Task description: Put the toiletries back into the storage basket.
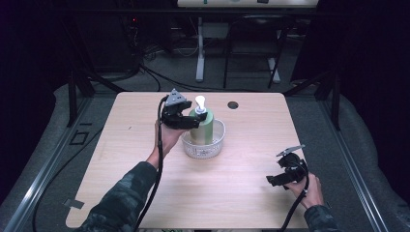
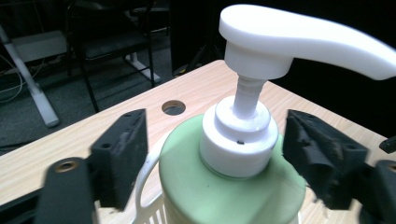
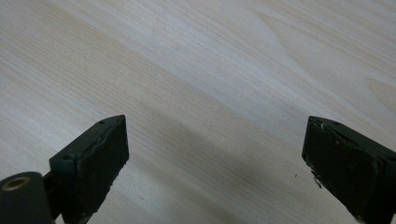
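Bottle (image 2: 219, 186), green with no readable label, stands in basket (image 1: 216, 145); both grippers' jaws released.

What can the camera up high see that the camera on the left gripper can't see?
From the high view you see the right gripper held low over the table's near right part, away from everything, and the whole clear basket with the bottle standing upright in it. From the left gripper view you see, close up, that gap on either side: the jaws stand open beside the bottle's shoulder without touching it, plus the white collar under the pump. Both show the green bottle, its white pump, the left gripper and the table's round hole.
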### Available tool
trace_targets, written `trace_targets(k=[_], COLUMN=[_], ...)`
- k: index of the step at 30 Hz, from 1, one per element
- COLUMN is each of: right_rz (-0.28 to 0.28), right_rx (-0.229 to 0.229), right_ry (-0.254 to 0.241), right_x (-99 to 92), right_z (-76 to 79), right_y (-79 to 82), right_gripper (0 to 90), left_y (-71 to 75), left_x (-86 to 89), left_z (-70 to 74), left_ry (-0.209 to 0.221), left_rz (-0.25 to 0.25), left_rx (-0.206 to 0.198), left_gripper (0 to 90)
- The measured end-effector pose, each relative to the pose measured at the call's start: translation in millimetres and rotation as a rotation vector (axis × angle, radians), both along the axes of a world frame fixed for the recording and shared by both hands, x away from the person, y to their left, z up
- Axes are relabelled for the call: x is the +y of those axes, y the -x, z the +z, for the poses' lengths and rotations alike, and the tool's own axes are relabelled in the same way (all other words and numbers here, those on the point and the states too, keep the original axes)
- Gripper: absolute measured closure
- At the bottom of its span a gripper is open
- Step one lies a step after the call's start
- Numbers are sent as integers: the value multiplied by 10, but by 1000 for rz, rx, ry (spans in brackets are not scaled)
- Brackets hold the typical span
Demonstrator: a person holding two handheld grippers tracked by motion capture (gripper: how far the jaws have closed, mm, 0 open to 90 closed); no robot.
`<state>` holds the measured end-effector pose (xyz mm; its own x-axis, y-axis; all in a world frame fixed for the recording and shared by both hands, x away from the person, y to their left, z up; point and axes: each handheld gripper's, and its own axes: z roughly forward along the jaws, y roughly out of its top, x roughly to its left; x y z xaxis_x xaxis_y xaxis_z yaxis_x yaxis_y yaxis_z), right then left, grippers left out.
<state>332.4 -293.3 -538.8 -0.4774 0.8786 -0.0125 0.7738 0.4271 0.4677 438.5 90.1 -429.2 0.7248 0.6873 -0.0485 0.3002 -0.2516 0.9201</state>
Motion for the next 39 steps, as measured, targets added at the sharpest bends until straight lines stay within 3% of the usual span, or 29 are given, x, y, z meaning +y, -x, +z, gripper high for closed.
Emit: trace_targets(k=[10, 19, 26, 30, 39], right_rz=[-3, 0, -1, -2, 1], right_rx=[2, 3, 3, 6, 4], right_ry=[0, 2, 4, 4, 8], right_x=[0, -1, 11, 12, 14], right_z=[-2, -3, -1, -3, -4], right_y=[1, 0, 1, 0, 3], right_gripper=[68, 68, 69, 69, 69], left_y=[143, 331, 482, 573, 649], left_x=[106, 283, 497, 626, 785], left_z=[128, 115, 1, -142, -343], left_ry=[-49, -80, -90, -97, -123], left_rz=[-34, -39, -26, -9, 16], left_rx=[30, 53, 85, 108, 153], left_gripper=[73, 5, 0, 0, 0])
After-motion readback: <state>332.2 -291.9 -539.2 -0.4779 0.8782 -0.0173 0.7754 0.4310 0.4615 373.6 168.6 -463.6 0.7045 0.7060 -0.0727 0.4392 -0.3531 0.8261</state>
